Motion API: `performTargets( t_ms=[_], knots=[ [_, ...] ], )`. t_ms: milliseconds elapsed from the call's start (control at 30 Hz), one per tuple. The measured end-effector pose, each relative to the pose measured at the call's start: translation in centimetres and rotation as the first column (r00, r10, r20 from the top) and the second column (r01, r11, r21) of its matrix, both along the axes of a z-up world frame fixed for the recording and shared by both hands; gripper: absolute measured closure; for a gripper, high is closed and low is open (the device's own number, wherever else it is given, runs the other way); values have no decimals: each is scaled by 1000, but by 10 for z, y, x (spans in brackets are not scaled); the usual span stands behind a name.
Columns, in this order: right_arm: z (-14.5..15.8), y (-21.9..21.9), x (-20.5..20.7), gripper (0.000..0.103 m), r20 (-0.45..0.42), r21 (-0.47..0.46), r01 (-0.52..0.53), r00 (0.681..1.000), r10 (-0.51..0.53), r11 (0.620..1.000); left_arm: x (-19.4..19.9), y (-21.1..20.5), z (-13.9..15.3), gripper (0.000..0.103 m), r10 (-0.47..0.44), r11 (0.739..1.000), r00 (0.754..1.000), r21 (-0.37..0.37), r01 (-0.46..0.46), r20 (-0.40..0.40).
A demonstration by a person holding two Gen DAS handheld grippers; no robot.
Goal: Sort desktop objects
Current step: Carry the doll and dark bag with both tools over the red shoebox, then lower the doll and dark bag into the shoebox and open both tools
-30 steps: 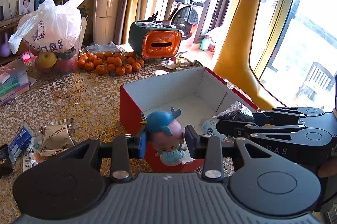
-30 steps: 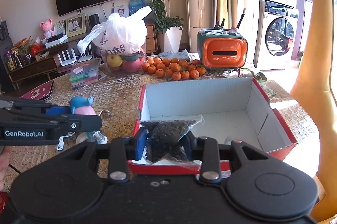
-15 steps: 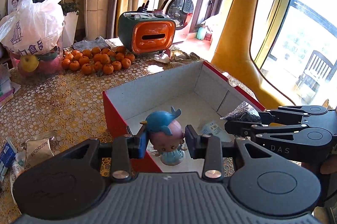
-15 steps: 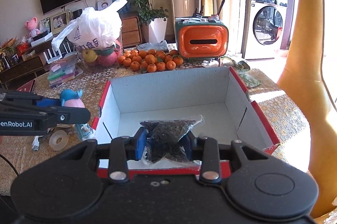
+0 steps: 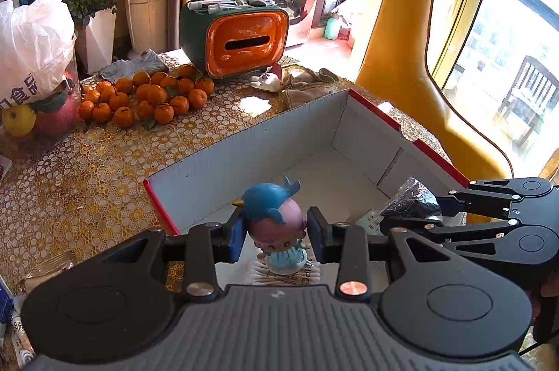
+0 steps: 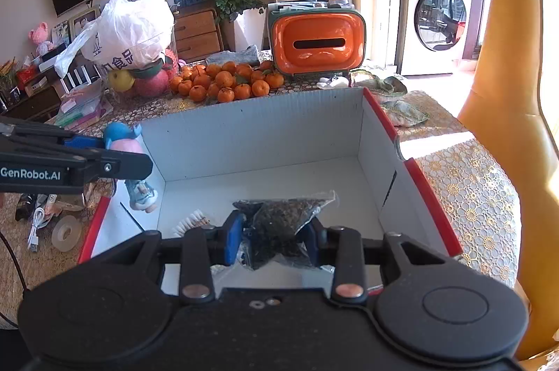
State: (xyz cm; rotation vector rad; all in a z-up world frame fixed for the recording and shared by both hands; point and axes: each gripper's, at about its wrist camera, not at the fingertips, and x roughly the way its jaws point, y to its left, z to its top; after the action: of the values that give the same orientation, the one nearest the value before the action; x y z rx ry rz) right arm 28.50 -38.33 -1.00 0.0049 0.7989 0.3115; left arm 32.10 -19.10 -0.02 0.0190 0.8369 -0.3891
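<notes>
My left gripper [image 5: 274, 229] is shut on a small doll figure [image 5: 276, 224] with a blue whale hat and pink head, held over the near left corner of the open red box [image 5: 377, 110]. My right gripper [image 6: 274, 238] is shut on a clear bag of dark tea leaves [image 6: 279, 220], held over the white inside of the box [image 6: 412, 179]. In the right wrist view the doll [image 6: 124, 144] and the left gripper [image 6: 115, 151] show at the box's left wall. In the left wrist view the bag [image 5: 410, 203] shows at right. A white packet [image 6: 190, 222] lies in the box.
A pile of tangerines [image 5: 146, 96], an orange tissue box [image 5: 244, 44] and a white plastic bag of fruit [image 6: 129, 35] stand behind the box. A tape roll [image 6: 66, 233], a white cable [image 6: 36, 224] and snack packets [image 5: 45, 269] lie left of the box.
Both grippers have moved forward over the box with their loads. The doll now hangs over the box's inner left corner and the tea bag is further over the box floor.
</notes>
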Motion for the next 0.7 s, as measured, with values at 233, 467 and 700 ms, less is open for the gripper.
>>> performTargets(
  t_ms=[233, 467, 700],
  knots=[
    [-14, 8, 18, 67, -57, -46, -50, 997, 47, 998, 26, -13, -12, 67, -20, 999, 999, 27, 21, -33],
    [-30, 19, 32, 67, -131, -61, -120, 985, 111, 991, 49, -25, -27, 67, -31, 997, 997, 69, 36, -75],
    [-41, 31, 39, 67, -196, -82, -200, 964, 181, 976, 68, -30, -45, 67, -32, 995, 991, 95, 44, -132]
  ],
)
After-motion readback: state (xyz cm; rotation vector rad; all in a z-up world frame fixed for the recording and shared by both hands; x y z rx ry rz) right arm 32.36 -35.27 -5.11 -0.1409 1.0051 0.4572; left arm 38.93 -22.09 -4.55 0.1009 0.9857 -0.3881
